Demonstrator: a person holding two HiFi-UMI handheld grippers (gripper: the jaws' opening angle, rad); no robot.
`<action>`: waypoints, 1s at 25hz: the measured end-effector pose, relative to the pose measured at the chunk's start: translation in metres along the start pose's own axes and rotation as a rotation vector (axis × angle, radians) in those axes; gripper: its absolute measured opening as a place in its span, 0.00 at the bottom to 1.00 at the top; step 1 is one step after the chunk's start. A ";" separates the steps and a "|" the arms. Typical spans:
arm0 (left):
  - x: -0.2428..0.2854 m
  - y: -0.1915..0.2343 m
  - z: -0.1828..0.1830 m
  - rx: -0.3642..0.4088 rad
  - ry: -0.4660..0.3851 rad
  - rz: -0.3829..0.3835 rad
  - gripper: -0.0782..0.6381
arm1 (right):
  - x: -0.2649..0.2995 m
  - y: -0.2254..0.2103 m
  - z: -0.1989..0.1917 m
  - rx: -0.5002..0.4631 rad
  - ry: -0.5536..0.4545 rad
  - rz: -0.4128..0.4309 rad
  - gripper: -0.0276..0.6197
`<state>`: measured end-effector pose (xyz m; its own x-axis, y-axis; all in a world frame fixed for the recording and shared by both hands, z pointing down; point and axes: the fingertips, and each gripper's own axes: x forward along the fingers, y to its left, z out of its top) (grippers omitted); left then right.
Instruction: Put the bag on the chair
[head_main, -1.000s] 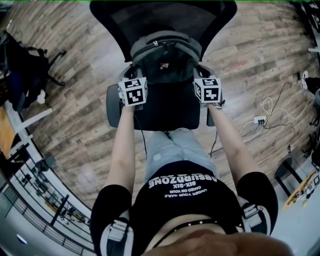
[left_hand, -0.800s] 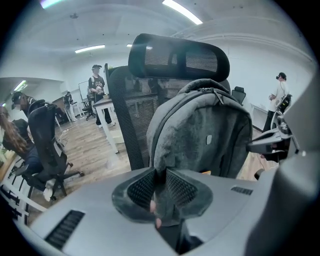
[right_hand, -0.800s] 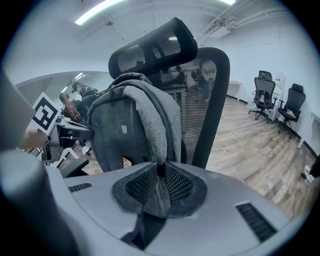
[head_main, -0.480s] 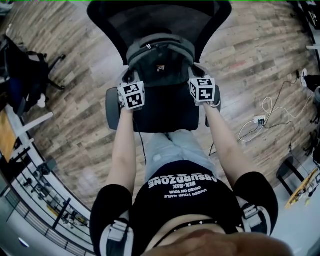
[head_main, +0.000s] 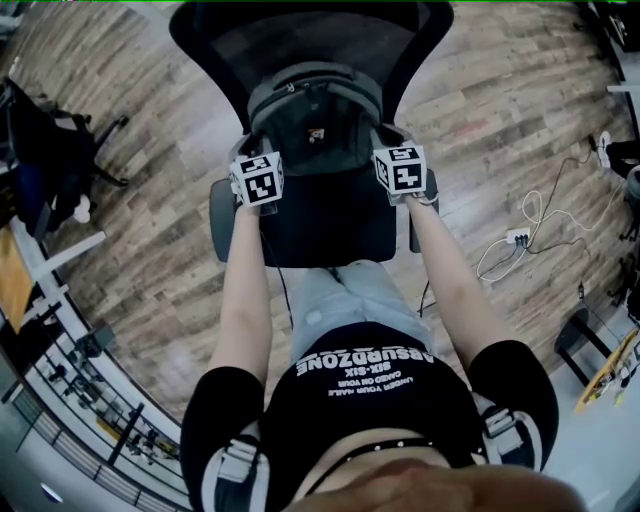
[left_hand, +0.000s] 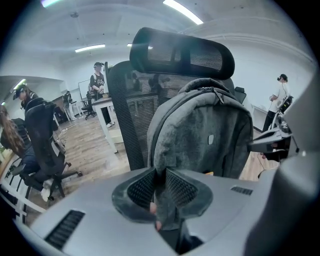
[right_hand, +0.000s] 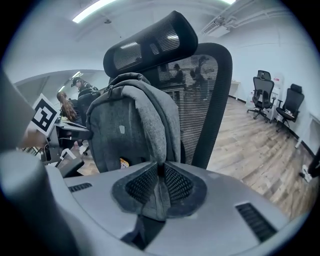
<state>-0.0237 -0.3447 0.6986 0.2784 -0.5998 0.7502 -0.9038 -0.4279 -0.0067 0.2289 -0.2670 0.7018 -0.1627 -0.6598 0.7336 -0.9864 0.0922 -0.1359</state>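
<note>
Black mesh office chair (head_main: 300, 45) dead ahead on the wood floor (head_main: 150, 210), facing me, seat (head_main: 330, 225) nearest. The grey bag (head_main: 315, 110) is a backpack. It stands upright at the far end of the seat, its back panel against the backrest (right_hand: 205, 100) and its top just under the headrest. I can't tell from any view whether its bottom is already bearing on the seat or hanging a touch above it.

Left gripper (left_hand: 161, 187) is at the bag's left side, jaws pressed together on a fold of grey fabric low on the bag. Right gripper (right_hand: 160, 185) is at the bag's right side, jaws closed on a grey strap or fold that drapes down from the bag's shoulder. Both cubes sit level, one on each side of the bag. Both grips look firm, no slack showing.

Step as I read it: the final set-down, with the carry finished and the bag over its spot.

Next move calls for:
- Ease both grippers down together until the seat takes the weight.
- Keep the bag leaning on the backrest so it doesn't tip toward me.
- Spread both sets of jaws and draw straight back.
- Watch that the strap doesn't snag on the right jaws.
</note>
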 end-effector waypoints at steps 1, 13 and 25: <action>0.003 0.000 0.002 0.001 0.008 -0.006 0.21 | 0.002 -0.001 0.002 -0.003 0.003 0.000 0.13; 0.026 0.009 0.018 0.035 0.094 -0.004 0.21 | 0.017 -0.011 0.016 0.001 0.013 -0.012 0.13; -0.006 0.006 0.015 0.285 0.096 0.099 0.30 | -0.014 0.000 0.028 0.008 -0.007 0.002 0.26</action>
<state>-0.0256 -0.3541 0.6839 0.1494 -0.5869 0.7958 -0.7936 -0.5512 -0.2575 0.2315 -0.2783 0.6730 -0.1642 -0.6646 0.7289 -0.9860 0.0877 -0.1422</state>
